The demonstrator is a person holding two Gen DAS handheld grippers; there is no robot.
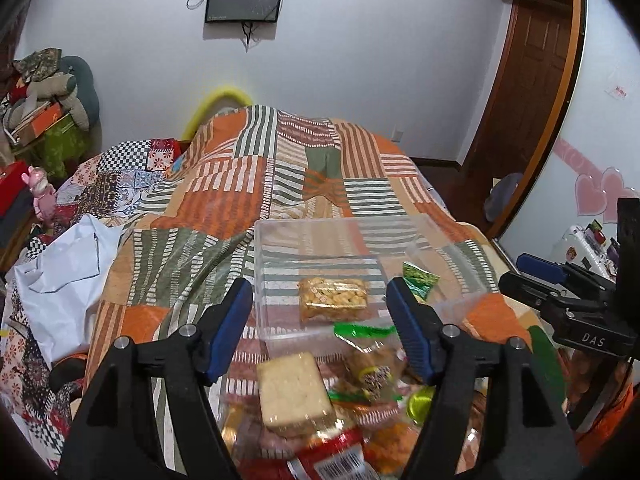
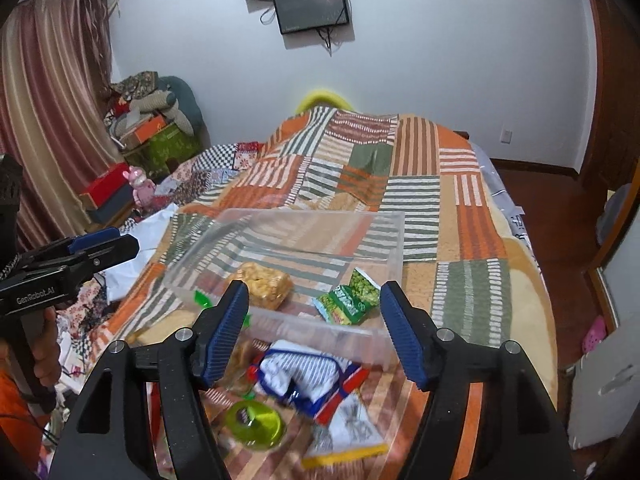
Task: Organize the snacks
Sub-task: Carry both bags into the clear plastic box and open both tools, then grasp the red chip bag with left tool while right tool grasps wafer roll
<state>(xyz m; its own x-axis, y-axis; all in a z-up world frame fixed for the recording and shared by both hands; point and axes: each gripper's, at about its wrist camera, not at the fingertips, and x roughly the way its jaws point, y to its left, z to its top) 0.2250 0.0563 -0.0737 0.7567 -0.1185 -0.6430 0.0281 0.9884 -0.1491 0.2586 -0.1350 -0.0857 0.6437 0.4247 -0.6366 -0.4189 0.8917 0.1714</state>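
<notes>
The snacks (image 1: 294, 390) lie heaped on the bedspread below and nearer than the clear box (image 1: 276, 240), under my left tongs (image 1: 320, 320) and right tongs (image 2: 314, 322), both spread and empty.

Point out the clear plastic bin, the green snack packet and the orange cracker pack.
clear plastic bin (image 2: 394, 240): right wrist view, far right wall.
green snack packet (image 2: 348, 300): right wrist view, middle of wrapper.
orange cracker pack (image 1: 333, 298): left wrist view, top face.

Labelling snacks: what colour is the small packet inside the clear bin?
Green, clearest in the right wrist view.
</notes>
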